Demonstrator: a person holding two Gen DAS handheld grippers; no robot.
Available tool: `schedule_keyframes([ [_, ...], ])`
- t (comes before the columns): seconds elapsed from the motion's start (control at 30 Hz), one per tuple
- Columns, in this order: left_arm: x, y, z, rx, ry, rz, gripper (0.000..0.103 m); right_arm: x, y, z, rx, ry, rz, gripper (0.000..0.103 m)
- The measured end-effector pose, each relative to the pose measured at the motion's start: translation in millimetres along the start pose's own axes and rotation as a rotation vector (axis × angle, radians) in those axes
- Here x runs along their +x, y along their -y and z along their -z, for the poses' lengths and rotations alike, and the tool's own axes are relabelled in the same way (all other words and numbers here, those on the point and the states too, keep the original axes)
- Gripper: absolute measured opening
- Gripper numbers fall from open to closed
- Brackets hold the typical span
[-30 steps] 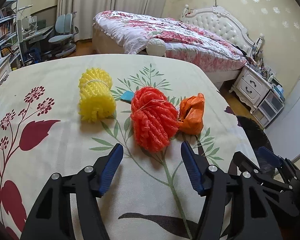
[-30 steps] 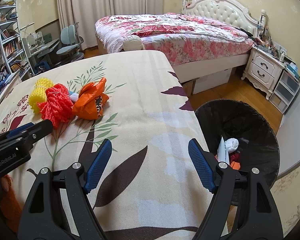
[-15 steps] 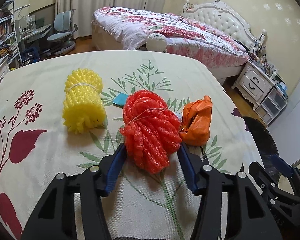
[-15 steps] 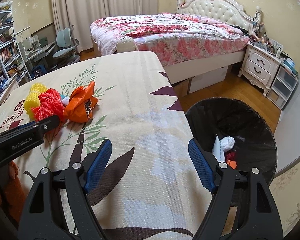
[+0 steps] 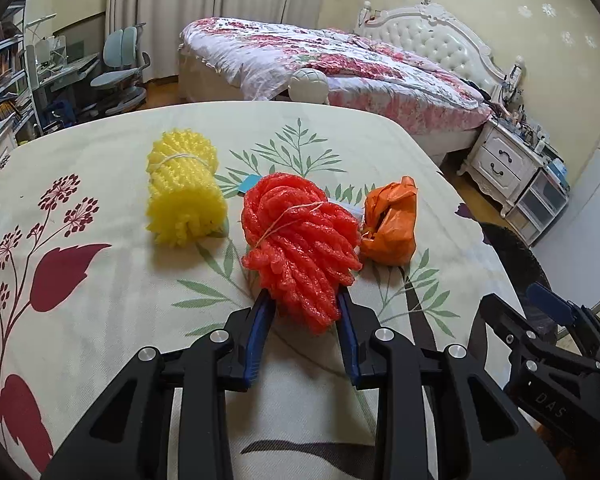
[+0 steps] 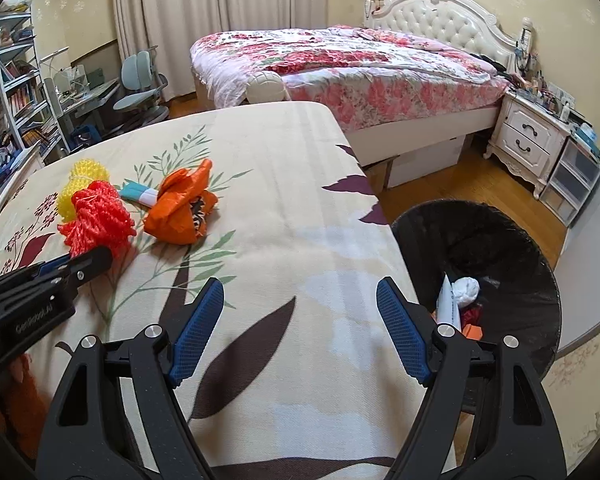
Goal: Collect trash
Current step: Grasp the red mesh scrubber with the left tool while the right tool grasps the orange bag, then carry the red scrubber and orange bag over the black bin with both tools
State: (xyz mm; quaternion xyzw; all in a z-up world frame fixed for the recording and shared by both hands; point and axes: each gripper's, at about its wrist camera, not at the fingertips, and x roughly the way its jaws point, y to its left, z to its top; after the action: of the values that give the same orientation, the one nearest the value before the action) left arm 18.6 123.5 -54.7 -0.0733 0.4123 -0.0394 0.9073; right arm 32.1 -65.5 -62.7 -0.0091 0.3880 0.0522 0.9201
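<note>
Left wrist view: a table draped in a cream cloth printed with maroon flowers and green sprigs is seen beneath the left gripper. Its jaws have just been closing and are now clamped on the near end of a red foam-net bundle, which lies on the cloth and reaches away from the jaws. A yellow foam-net roll is seen beyond the jaws and to their left, apart from the red bundle. An orange plastic bag sits just right of the red bundle. A small teal-and-white scrap is largely hidden behind the red bundle; what it is cannot be told.

In the right wrist view the right gripper is held with jaws spread wide and nothing between them, over bare cloth near the table's edge. A black bin stands on the wood floor just right of those jaws; white and red scraps are made out inside, partly cut off by the right finger. A bed with a floral quilt, a white nightstand, curtains and a desk chair are noted beyond the table.
</note>
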Motion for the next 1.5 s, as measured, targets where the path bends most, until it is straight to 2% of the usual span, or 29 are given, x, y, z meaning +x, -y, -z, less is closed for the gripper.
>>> schedule_keyframes([
  [0.4, -26.7, -27.4, 9.8, -0.014, 0.029, -0.044, 0.032, 10.3, -46.4, -23.1, -0.05, 0.017, -0.081, 0.077],
  [0.77, -29.2, -54.8, 11.5, -0.045, 0.041, -0.09, 0.032, 39.9, -71.4, -40.9, -0.058, -0.023, -0.088, 0.077],
  [0.83, -28.0, -57.0, 11.2, -0.05, 0.04, -0.091, 0.032, 43.9, -72.6, -40.6, -0.058, -0.04, -0.091, 0.072],
  [0.9, -28.0, -58.3, 11.5, -0.053, 0.04, -0.091, 0.032, 46.2, -72.8, -39.3, -0.06, -0.056, -0.095, 0.055],
  [0.97, -28.2, -59.0, 11.9, -0.054, 0.041, -0.09, 0.032, 46.7, -72.4, -36.5, -0.063, -0.068, -0.093, 0.046],
  [1.5, -38.8, -41.1, 18.8, -0.034, 0.061, -0.07, 0.032, 8.7, -44.1, -12.4, -0.054, -0.03, -0.062, 0.046],
])
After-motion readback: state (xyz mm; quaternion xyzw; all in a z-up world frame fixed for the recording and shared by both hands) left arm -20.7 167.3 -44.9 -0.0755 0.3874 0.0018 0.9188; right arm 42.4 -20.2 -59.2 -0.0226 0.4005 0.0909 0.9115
